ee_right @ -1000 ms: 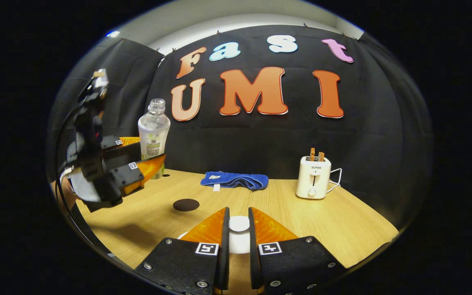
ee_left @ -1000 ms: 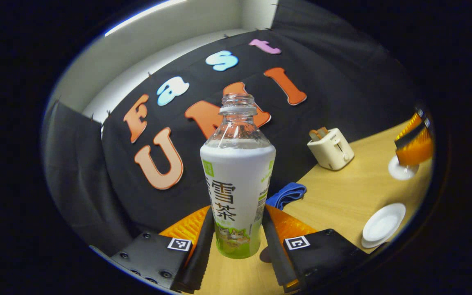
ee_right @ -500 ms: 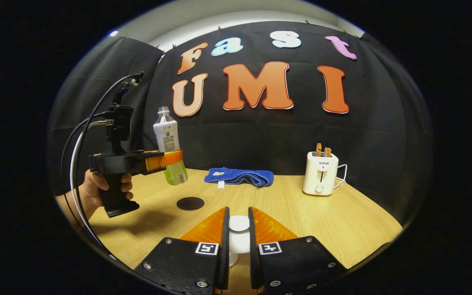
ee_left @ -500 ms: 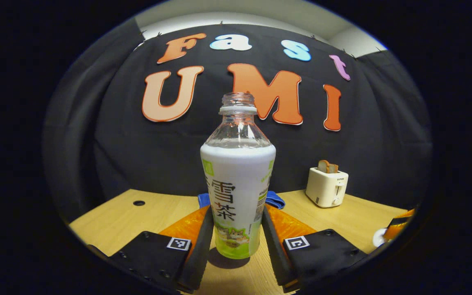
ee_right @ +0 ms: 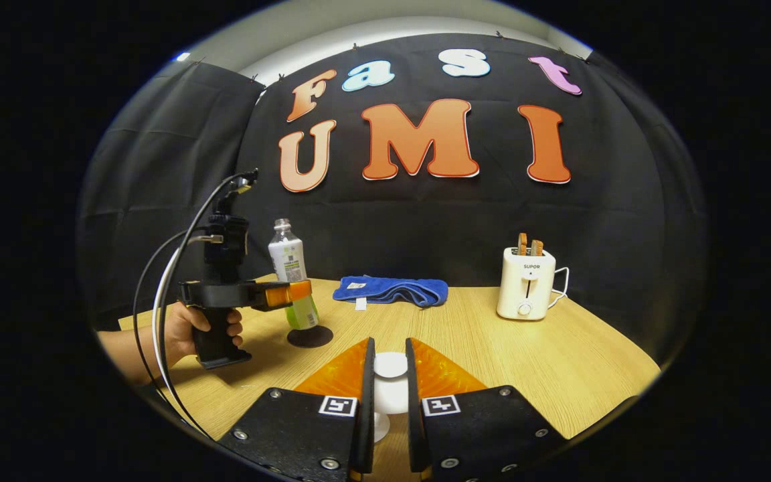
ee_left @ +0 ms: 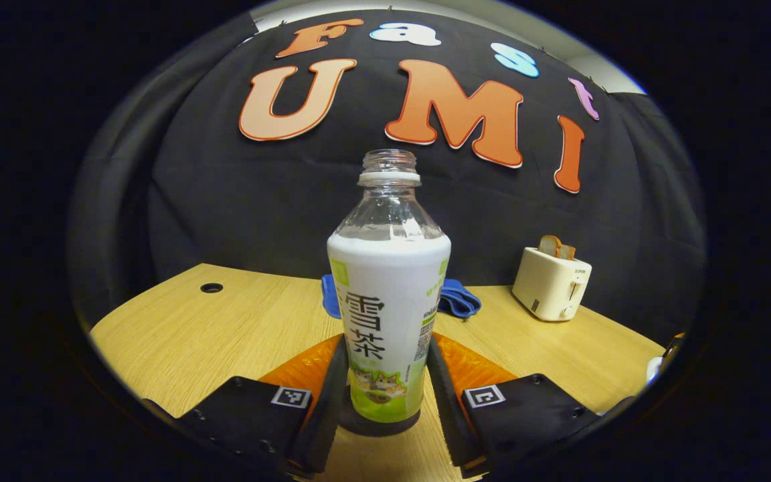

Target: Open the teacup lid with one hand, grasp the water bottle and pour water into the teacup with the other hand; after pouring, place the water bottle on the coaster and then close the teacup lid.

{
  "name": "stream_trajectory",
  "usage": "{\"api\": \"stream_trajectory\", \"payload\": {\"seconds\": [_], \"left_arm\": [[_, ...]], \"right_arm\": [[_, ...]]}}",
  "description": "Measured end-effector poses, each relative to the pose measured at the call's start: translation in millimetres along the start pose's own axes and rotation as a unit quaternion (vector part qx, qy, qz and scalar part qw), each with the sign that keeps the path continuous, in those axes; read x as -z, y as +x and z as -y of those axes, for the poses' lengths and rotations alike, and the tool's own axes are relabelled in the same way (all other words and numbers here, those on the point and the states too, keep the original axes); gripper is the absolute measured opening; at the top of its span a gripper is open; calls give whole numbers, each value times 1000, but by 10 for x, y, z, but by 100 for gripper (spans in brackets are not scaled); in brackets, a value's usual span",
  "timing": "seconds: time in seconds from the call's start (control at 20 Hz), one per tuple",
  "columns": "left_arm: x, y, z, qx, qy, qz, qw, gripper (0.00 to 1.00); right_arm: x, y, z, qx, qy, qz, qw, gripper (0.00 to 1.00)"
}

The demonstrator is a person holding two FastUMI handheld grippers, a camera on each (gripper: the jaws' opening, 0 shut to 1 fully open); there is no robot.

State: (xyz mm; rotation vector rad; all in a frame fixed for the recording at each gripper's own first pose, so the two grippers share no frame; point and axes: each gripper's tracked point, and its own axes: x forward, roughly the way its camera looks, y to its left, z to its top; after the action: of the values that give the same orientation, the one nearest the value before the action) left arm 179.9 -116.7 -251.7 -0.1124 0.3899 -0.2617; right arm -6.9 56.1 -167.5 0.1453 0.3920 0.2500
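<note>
- The left gripper [ee_left: 385, 395] has both fingers pressed against the lower sides of the water bottle [ee_left: 389, 294], jaws spread only as wide as the bottle.
- The bottle stands upright, uncapped, its base on or just above the dark round coaster [ee_left: 379, 424]; whether they touch is not clear.
- In the right gripper view the same bottle [ee_right: 294, 281] sits over the coaster [ee_right: 310, 337], with the left gripper [ee_right: 292, 292] around it and a hand [ee_right: 188, 326] on its black handle.
- The right gripper [ee_right: 387, 381] has its jaws nearly closed, clamped on the white knob of the teacup lid [ee_right: 390, 385], which it holds above the wooden table [ee_right: 559, 361].
- Farther back on the table lie a folded blue cloth [ee_right: 391, 290] and, to its right, a cream toaster [ee_right: 525, 289] with toast in its slots.
- A small round hole [ee_left: 211, 288] marks the table's far left corner in the left gripper view.
</note>
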Motion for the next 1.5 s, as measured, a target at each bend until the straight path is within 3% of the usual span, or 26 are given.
{"api": "stream_trajectory", "payload": {"seconds": [0.25,0.4,0.55,0.6,0.85,0.95,1.0,1.05,1.1,1.25,1.5], "left_arm": [[276,113,-39,-5,18,-35,999,67],[256,138,-39,-5,28,-30,999,67],[273,145,-20,8,32,-29,999,75],[279,149,-47,4,38,-29,999,72],[212,31,27,16,62,-21,998,100],[171,-66,16,9,79,-13,997,96],[150,-126,11,7,80,-9,997,100],[142,-199,9,7,76,-5,997,96],[118,-273,0,5,70,0,998,100],[42,-525,-94,-13,71,17,997,96],[-255,-949,-307,-44,90,68,993,100]], "right_arm": [[39,-7,16,3,-1,-6,1000,21],[42,-20,7,3,1,-6,1000,21],[44,-12,-4,3,1,-6,1000,21],[52,4,7,7,3,-8,1000,21],[45,16,-65,3,7,-8,1000,21],[60,26,-123,-2,7,-9,1000,21],[80,27,-155,-5,6,-10,1000,21],[99,28,-190,-9,5,-12,1000,21],[125,35,-228,-11,5,-14,1000,21],[228,62,-319,-21,-3,-26,999,21],[405,109,-373,-26,-5,-44,999,21]]}}
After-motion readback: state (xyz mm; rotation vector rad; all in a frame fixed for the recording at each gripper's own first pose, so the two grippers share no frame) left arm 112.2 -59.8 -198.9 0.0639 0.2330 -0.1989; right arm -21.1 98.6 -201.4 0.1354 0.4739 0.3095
